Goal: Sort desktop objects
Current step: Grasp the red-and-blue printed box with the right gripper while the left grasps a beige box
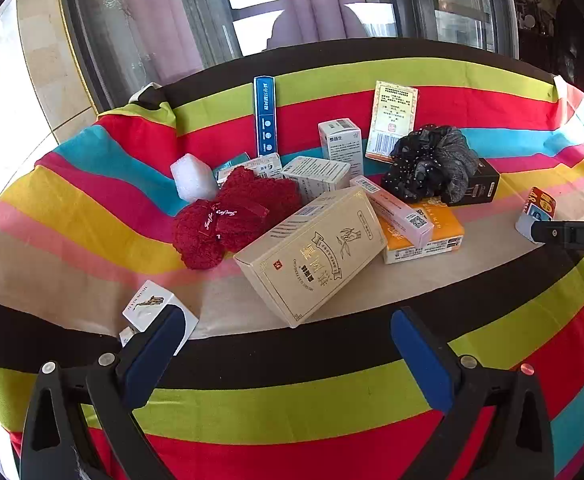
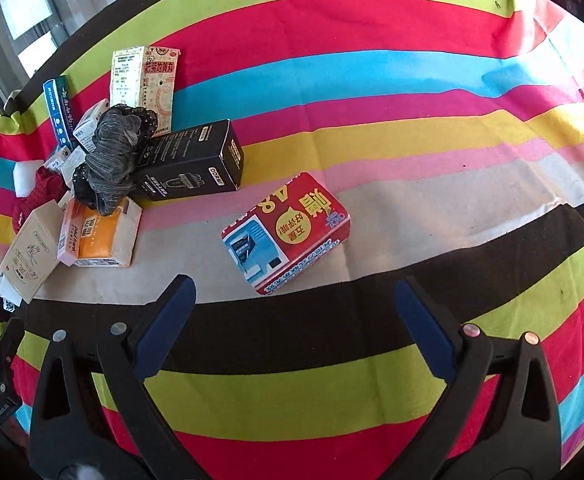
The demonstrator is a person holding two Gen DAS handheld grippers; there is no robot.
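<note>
Desktop objects sit mostly in one jumble on the striped bench (image 1: 331,384): around the big beige box (image 1: 311,254) we see a red scrunchie (image 1: 232,220) to its left, a black scrunchie (image 1: 431,164) behind it, and an orange box (image 1: 427,236) to its right. Only the red tin (image 2: 288,232) lies well apart from that box. We judge sorting barely begun. Our left claw (image 1: 288,356) and right claw (image 2: 292,328) hover spread wide, holding nothing.

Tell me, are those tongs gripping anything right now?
Nothing is held. The left tongs and right tongs both stand open above the striped tablecloth.
</note>
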